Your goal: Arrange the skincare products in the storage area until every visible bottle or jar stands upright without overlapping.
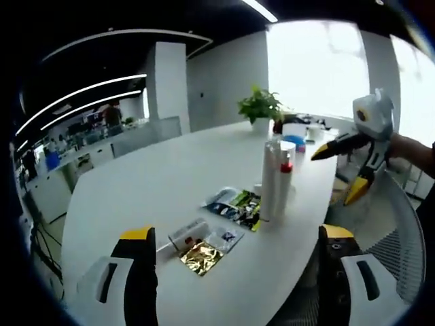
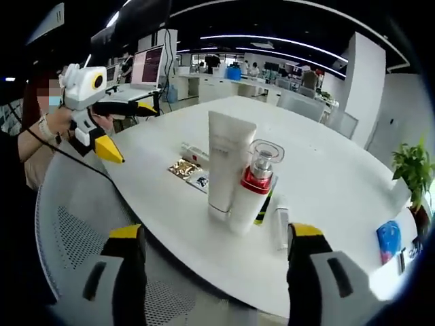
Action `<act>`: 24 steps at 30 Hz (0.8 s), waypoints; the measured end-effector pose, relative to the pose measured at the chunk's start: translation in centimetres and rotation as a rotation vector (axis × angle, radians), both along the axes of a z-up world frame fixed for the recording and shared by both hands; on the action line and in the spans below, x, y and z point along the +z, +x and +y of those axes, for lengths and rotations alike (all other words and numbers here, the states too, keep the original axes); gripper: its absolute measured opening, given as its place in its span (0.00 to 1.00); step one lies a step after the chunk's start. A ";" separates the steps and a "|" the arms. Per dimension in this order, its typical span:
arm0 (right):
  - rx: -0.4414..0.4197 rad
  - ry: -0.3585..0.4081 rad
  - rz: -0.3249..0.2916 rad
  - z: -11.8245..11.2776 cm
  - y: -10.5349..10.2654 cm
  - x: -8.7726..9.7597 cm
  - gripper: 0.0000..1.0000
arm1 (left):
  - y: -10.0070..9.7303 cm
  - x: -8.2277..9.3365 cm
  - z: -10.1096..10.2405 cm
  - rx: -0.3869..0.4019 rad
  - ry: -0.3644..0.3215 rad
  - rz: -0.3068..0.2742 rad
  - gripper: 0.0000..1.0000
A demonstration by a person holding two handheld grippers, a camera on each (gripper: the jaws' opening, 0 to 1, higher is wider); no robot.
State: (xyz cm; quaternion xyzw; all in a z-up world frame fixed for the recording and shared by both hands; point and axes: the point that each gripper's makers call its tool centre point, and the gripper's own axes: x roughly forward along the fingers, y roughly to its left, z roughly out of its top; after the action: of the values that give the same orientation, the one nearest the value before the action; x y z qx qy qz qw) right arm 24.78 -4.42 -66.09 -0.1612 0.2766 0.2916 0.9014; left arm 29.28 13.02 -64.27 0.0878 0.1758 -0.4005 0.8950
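Skincare products sit near the table (image 2: 353, 183) edge: a tall white tube (image 2: 228, 163) stands upright, and touching it is a red-collared bottle (image 2: 253, 187) with a clear cap, also upright. Down flat beside them lies a small white tube (image 1: 188, 234), with a gold sachet (image 1: 201, 257) and dark sachets (image 1: 238, 206) spread around it. Another slim white item (image 2: 281, 221) lies flat by the standing pair, on their other side.

Left gripper (image 1: 234, 278) hangs over the flat tube and sachets, fingers released and wide, nothing between them. Right gripper (image 2: 211, 275) faces the standing pair from the table edge, fingers spread as well, empty. Each gripper also shows in the other's view, held out over a mesh chair (image 2: 81, 231).

The step in hand looks like raising the lying tube. Best approach, I'd say: left fingers come down across its body, not its cap, grip mid-length, then tip it onto its flat end in bare table, apart from the sachets. Keep it away from the upright pair; a nudge there could topple both.
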 end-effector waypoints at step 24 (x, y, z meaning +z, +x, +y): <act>0.037 0.005 -0.028 -0.6 1.0 1.9 1.00 | 2.7 -1.4 1.5 -0.027 0.135 0.007 0.95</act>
State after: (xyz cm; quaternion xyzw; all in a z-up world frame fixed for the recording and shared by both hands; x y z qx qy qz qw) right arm 25.83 -5.01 -64.20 -0.1680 0.2600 0.3065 0.9001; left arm 32.03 14.54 -65.65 0.1491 0.2044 -0.4000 0.8809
